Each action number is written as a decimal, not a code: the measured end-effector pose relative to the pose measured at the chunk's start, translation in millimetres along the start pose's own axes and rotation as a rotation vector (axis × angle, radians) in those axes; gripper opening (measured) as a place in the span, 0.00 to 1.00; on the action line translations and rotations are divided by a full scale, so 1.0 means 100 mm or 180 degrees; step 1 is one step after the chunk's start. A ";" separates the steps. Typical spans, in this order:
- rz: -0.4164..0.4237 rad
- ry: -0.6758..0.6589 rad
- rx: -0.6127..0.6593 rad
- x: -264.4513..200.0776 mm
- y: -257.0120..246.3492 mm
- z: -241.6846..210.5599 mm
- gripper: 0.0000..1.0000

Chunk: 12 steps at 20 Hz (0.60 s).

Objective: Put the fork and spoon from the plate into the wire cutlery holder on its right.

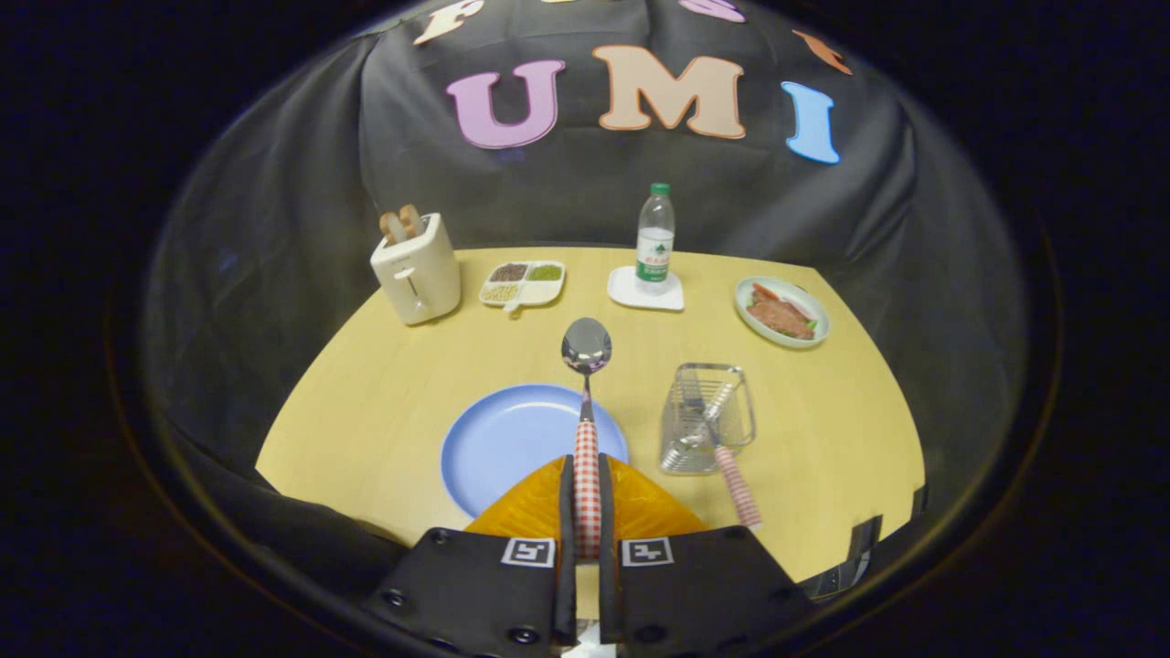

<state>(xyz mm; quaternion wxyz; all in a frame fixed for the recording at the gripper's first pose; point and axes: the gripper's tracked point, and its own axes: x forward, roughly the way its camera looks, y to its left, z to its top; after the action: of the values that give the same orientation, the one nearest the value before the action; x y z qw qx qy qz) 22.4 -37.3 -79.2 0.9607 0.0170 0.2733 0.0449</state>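
Observation:
My gripper (586, 498) is shut on the red-checked handle of the spoon (586, 366), both fingers pressing its sides. The spoon points straight ahead, its shiny bowl raised above the far rim of the blue plate (503, 439). The plate lies just ahead of the fingers, a little to their left, with nothing on the part I see. To the plate's right stands the wire cutlery holder (706, 419). The fork (727, 461) stands in it, tines down, its checked handle leaning out toward me.
Along the back of the yellow table stand a toaster (416, 267) with bread, a divided snack dish (522, 282), a water bottle (654, 239) on a white coaster, and a plate of food (781, 312) at the far right. The table's front edge runs close below the blue plate.

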 end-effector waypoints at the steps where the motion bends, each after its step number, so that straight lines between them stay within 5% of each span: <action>1: -0.0021 0.0032 0.0006 -0.07 -0.12 0.05 0.13; 12: -0.0223 0.1027 -0.0687 -0.04 -1.25 0.10 0.13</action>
<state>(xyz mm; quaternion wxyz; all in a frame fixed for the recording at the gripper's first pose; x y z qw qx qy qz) 34.0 -162.1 -75.9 0.9017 -0.1031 0.4178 0.0426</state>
